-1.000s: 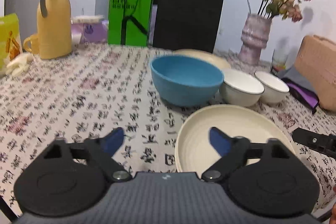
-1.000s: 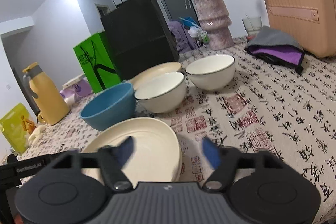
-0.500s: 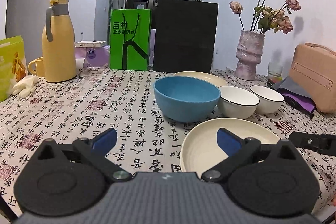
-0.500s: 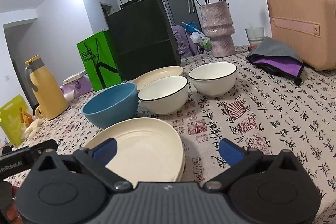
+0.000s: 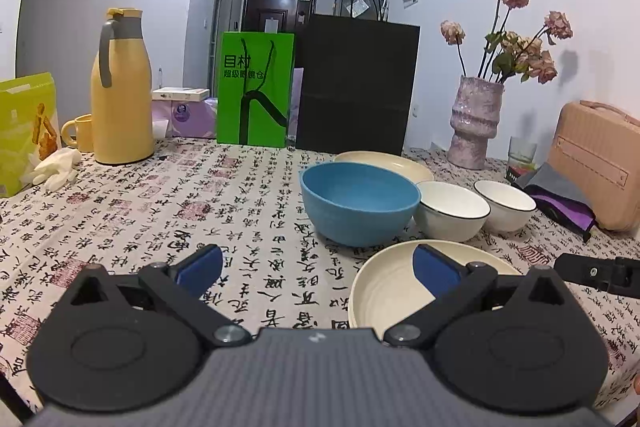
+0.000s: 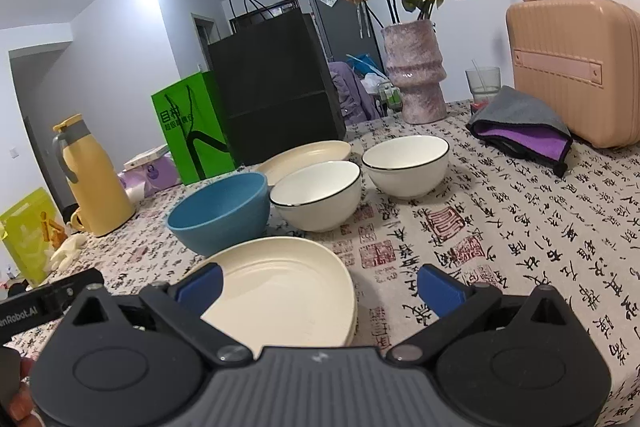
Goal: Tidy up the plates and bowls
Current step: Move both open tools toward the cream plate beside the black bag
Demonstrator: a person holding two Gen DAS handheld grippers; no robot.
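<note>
Both tools spread, empty: left tool (image 5: 316, 269), right tool (image 6: 318, 283) w/ jaws just opened, flanking near plate (image 6: 280, 287), prob. for rim grab.

Both cameras sit low over the calligraphy-print tablecloth (image 5: 120, 211), each looking forward and slightly downward. The left wrist view faces the round blue bowl (image 5: 358, 205) from its left; the right wrist view looks from farther right. Both share the near cream plate (image 6: 280, 287) and that bowl (image 6: 220, 213).

Black grippers (image 5: 318, 269) — blue pads (image 6: 438, 290), ribbed grey housings.
</note>
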